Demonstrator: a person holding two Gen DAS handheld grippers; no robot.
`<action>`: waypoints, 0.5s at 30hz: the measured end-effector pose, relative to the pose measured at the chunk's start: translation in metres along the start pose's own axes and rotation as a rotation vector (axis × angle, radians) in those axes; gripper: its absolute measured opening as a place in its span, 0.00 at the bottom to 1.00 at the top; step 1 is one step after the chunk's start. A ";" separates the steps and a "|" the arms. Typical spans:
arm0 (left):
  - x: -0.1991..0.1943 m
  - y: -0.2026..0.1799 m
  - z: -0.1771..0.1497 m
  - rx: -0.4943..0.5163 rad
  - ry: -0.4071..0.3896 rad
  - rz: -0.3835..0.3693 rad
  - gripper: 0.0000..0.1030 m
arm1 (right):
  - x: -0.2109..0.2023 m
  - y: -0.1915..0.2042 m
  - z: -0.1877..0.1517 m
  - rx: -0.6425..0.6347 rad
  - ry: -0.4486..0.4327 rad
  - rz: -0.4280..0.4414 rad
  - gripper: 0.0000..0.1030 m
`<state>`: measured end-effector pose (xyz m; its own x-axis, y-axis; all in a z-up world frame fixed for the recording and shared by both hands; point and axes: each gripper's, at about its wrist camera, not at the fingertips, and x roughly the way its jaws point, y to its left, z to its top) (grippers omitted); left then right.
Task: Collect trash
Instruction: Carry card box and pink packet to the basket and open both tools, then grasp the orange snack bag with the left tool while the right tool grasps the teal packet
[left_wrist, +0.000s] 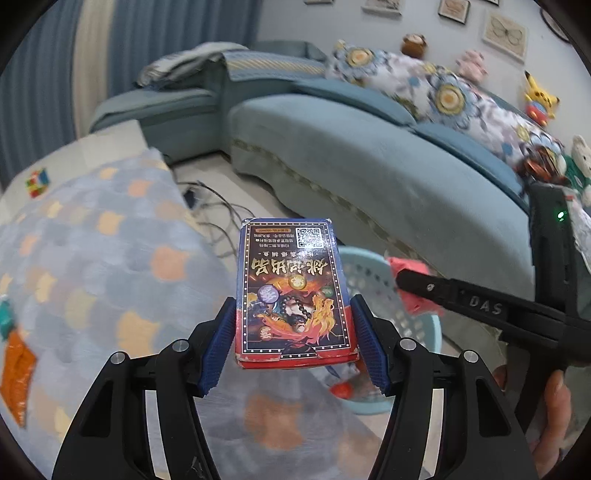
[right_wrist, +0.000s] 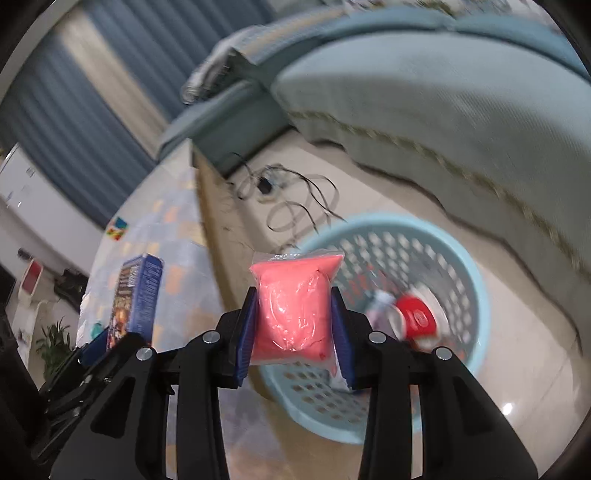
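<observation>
My left gripper (left_wrist: 293, 345) is shut on a blue and red card box (left_wrist: 293, 291) with printed art and a QR code, held upright above the table's edge. That box (right_wrist: 135, 299) also shows at the left of the right wrist view. My right gripper (right_wrist: 293, 332) is shut on a pink plastic pouch (right_wrist: 293, 306), which hangs over the near rim of a light blue perforated basket (right_wrist: 476, 295) on the floor. In the left wrist view the pouch (left_wrist: 404, 267) and right gripper (left_wrist: 410, 275) sit above the basket (left_wrist: 364, 266). A red and white wrapper (right_wrist: 415, 317) lies inside it.
A table with a blue and orange patterned cloth (left_wrist: 99, 266) is at the left, with a puzzle cube (left_wrist: 37, 182) and orange packet (left_wrist: 16, 373) on it. A teal sofa (left_wrist: 369, 158) with cushions and plush toys stands behind. Cables (right_wrist: 295, 206) lie on the tiled floor.
</observation>
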<state>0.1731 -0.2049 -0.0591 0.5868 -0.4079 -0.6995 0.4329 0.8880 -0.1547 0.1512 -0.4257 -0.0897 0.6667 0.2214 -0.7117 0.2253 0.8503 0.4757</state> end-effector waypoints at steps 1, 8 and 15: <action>0.004 0.000 -0.002 -0.001 0.010 -0.011 0.58 | 0.002 -0.005 -0.003 0.011 0.006 -0.009 0.33; 0.008 0.006 -0.009 -0.038 0.028 -0.064 0.68 | 0.009 -0.030 -0.017 0.069 0.032 -0.048 0.38; 0.003 0.026 -0.010 -0.114 0.024 -0.079 0.68 | 0.009 -0.027 -0.023 0.070 0.031 -0.056 0.46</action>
<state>0.1793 -0.1805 -0.0722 0.5367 -0.4731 -0.6986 0.3959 0.8724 -0.2866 0.1347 -0.4361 -0.1205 0.6297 0.1904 -0.7532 0.3114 0.8263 0.4693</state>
